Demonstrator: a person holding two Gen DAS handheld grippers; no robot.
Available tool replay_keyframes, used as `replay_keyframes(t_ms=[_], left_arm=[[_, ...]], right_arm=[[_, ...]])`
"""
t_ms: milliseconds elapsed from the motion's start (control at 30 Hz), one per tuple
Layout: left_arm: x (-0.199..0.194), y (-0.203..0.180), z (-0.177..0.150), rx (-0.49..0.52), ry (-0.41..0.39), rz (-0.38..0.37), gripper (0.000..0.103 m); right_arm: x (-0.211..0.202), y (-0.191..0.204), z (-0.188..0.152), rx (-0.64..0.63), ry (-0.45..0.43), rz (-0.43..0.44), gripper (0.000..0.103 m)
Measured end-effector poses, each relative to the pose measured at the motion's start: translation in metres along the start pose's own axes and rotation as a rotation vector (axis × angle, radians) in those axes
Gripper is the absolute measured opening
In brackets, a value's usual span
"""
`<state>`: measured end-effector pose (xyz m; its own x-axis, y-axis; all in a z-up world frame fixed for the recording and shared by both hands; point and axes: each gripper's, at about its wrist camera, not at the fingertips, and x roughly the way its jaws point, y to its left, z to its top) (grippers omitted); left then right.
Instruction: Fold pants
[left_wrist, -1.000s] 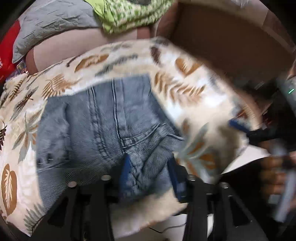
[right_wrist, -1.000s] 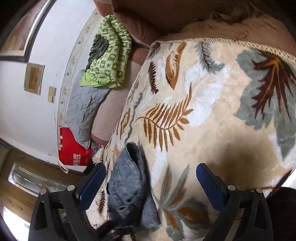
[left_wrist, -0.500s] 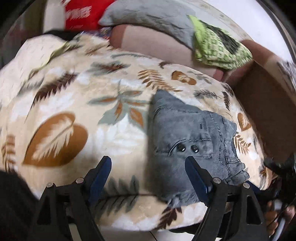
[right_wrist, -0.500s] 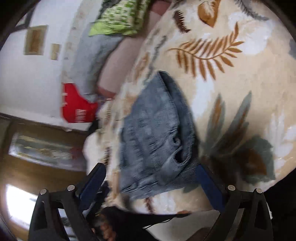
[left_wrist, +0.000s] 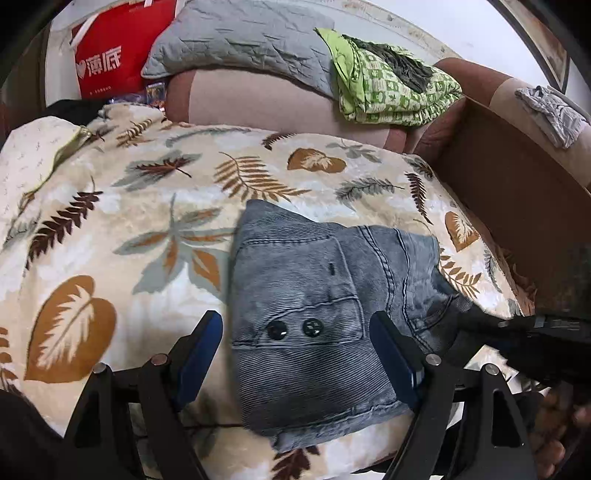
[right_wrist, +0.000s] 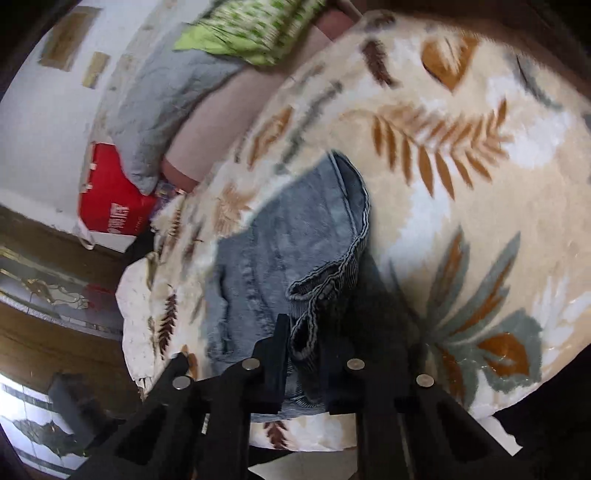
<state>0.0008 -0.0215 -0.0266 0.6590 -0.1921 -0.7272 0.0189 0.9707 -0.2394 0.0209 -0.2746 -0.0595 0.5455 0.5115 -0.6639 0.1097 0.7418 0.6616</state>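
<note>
- My left gripper (left_wrist: 295, 354) hangs wide open over the pants (left_wrist: 314, 314).
- My right gripper (right_wrist: 303, 354) is clamped on their edge, on the blanket (left_wrist: 110, 221).

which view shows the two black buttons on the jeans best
The left wrist view: the two black buttons sit sharp and face-on on the folded jeans, between the open left gripper fingers. The right wrist view is blurred and shows only the jeans' edge; no buttons visible.
</note>
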Motion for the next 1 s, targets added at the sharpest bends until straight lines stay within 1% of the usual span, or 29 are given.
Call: replay_keyframes(t_ms=[33, 67, 133, 167, 200, 233, 267, 300, 333, 367, 400, 433, 467, 500, 533, 567, 633, 667, 700, 733, 767, 800, 833, 867, 900, 933, 967, 1000], left_arm=[[0.005, -0.001, -0.001, 0.005, 0.013, 0.004, 0.082], [0.015, -0.001, -0.004, 0.017, 0.053, 0.023, 0.082], [0.043, 0.004, -0.016, 0.039, 0.166, 0.085, 0.082], [0.052, 0.010, -0.023, 0.026, 0.191, 0.082, 0.085], [0.055, 0.015, -0.026, 0.006, 0.183, 0.072, 0.092], [0.055, 0.019, -0.028, -0.008, 0.167, 0.072, 0.095], [0.055, 0.021, -0.028, -0.007, 0.166, 0.070, 0.096], [0.054, 0.021, -0.028, -0.001, 0.162, 0.072, 0.096], [0.054, 0.019, -0.027, 0.009, 0.159, 0.078, 0.096], [0.053, 0.017, -0.027, 0.020, 0.153, 0.087, 0.096], [0.053, 0.017, -0.028, 0.024, 0.148, 0.090, 0.096], [0.053, 0.017, -0.029, 0.024, 0.144, 0.089, 0.096], [0.053, 0.018, -0.029, 0.017, 0.143, 0.082, 0.096], [0.054, 0.019, -0.030, 0.013, 0.145, 0.077, 0.096], [0.054, 0.021, -0.031, 0.011, 0.145, 0.073, 0.096], [0.052, 0.021, -0.030, 0.011, 0.145, 0.070, 0.096], [0.053, 0.021, -0.030, 0.011, 0.144, 0.067, 0.096], [0.052, 0.022, -0.029, 0.008, 0.146, 0.064, 0.096], [0.051, 0.022, -0.028, 0.003, 0.150, 0.062, 0.095], [0.047, 0.022, -0.026, -0.002, 0.147, 0.055, 0.094], [0.036, 0.021, -0.023, -0.005, 0.118, 0.052, 0.094], [0.026, 0.021, -0.020, -0.005, 0.081, 0.059, 0.094], [0.014, 0.020, -0.016, -0.005, 0.027, 0.062, 0.094], [0.006, 0.019, -0.014, 0.004, -0.010, 0.055, 0.094], [0.002, 0.018, -0.013, 0.013, -0.029, 0.065, 0.094], [0.004, 0.018, -0.014, 0.018, -0.033, 0.086, 0.094], [0.014, 0.020, -0.016, 0.021, 0.005, 0.102, 0.094], [0.027, 0.022, -0.020, 0.027, 0.060, 0.108, 0.094]], right_arm=[[-0.007, 0.005, 0.000, -0.009, -0.021, 0.005, 0.014], [-0.014, 0.005, -0.001, -0.012, -0.040, 0.010, 0.014], [-0.020, -0.009, -0.005, -0.004, -0.051, -0.004, 0.014], [-0.012, -0.025, -0.009, 0.024, -0.021, -0.026, 0.015], [0.000, -0.043, -0.015, 0.068, 0.028, -0.052, 0.018], [0.013, -0.061, -0.020, 0.117, 0.082, -0.087, 0.020], [0.019, -0.077, -0.027, 0.168, 0.109, -0.081, 0.025], [0.015, -0.083, -0.030, 0.192, 0.088, -0.039, 0.027], [0.008, -0.082, -0.030, 0.188, 0.066, -0.030, 0.030], [-0.005, -0.074, -0.028, 0.165, 0.021, -0.032, 0.030], [-0.021, -0.063, -0.024, 0.133, -0.038, -0.021, 0.031], [-0.031, -0.054, -0.021, 0.111, -0.072, 0.004, 0.033], [-0.041, -0.041, -0.018, 0.084, -0.103, 0.051, 0.042], [-0.044, -0.028, -0.015, 0.063, -0.103, 0.102, 0.050], [-0.042, -0.021, -0.013, 0.053, -0.090, 0.127, 0.065], [-0.035, -0.015, -0.013, 0.042, -0.070, 0.149, 0.069], [-0.012, -0.018, -0.017, 0.063, -0.015, 0.141, 0.069], [0.009, -0.031, -0.021, 0.098, 0.040, 0.126, 0.069], [0.024, -0.043, -0.024, 0.135, 0.076, 0.086, 0.064], [0.035, -0.059, -0.029, 0.192, 0.093, 0.075, 0.039], [0.034, -0.067, -0.030, 0.217, 0.077, 0.053, 0.029], [0.030, -0.068, -0.028, 0.213, 0.078, 0.065, 0.028], [0.022, -0.064, -0.026, 0.198, 0.072, 0.080, 0.029], [0.017, -0.060, -0.023, 0.186, 0.061, 0.078, 0.029], [0.013, -0.056, -0.021, 0.175, 0.047, 0.083, 0.029], [0.009, -0.051, -0.016, 0.171, 0.038, 0.091, 0.029], [0.009, -0.048, -0.013, 0.177, 0.046, 0.092, 0.034], [0.017, -0.048, -0.011, 0.192, 0.075, 0.069, 0.043]])
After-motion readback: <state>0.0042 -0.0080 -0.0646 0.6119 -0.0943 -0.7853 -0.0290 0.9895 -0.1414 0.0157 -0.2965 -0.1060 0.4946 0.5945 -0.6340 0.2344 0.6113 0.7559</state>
